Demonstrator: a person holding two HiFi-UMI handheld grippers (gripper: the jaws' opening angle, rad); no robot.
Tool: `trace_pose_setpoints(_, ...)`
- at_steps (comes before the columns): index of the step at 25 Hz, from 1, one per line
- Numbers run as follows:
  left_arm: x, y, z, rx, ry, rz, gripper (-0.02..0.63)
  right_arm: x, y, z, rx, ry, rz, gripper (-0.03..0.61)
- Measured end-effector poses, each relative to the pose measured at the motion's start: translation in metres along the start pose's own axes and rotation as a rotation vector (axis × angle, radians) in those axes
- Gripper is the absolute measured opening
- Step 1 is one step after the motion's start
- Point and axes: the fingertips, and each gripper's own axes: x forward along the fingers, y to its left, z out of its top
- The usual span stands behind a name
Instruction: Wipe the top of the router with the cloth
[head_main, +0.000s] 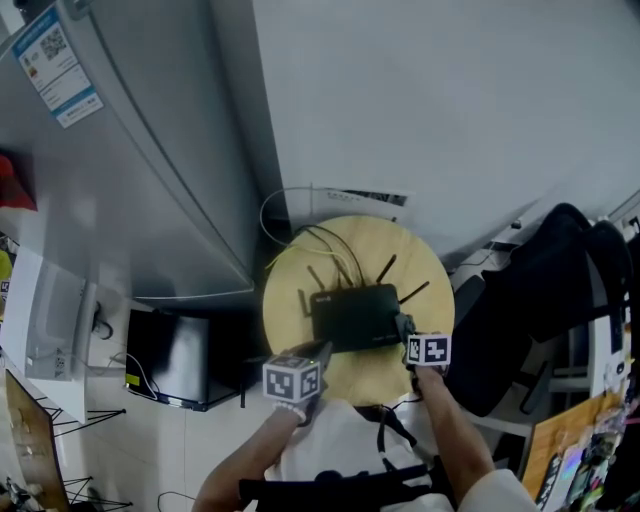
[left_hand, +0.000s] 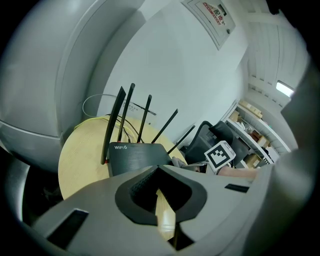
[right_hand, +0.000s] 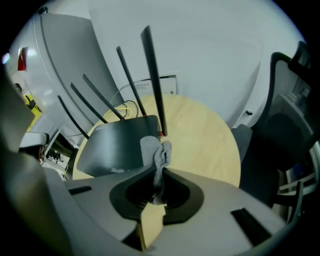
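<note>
A black router (head_main: 355, 317) with several raised antennas lies on a round wooden table (head_main: 290, 280). My right gripper (head_main: 405, 330) is at the router's near right corner, shut on a small grey cloth (right_hand: 157, 155). The cloth's free end rests on the router's top (right_hand: 120, 145) beside one antenna. My left gripper (head_main: 312, 352) hovers at the router's near left edge. In the left gripper view its jaws (left_hand: 159, 172) stand together with nothing between them, just short of the router (left_hand: 136, 156). The right gripper's marker cube (left_hand: 220, 154) shows beyond the router.
A tall grey cabinet (head_main: 130, 150) stands left of the table against the white wall. A black box (head_main: 175, 355) sits on the floor below it. A black bag (head_main: 540, 300) hangs at the right. Yellow and white cables (head_main: 290, 215) loop behind the router.
</note>
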Motion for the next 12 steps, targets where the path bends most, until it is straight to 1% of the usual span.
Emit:
trace_pose_setpoints(5, -0.004, 0.007, -0.001, -0.013, -0.002, 0.012, -0.003, -0.021, -0.013, -0.001, 0.054, -0.084, -0.006, 0.04)
trace_pose_setpoints(8, -0.006, 0.012, -0.002, -0.024, -0.004, 0.02, -0.002, -0.017, -0.008, -0.014, 0.051, -0.062, 0.006, 0.04)
trace_pose_setpoints(12, -0.008, 0.017, -0.005, -0.029, -0.002, 0.03, -0.003, -0.009, 0.011, -0.025, 0.036, -0.034, 0.025, 0.04)
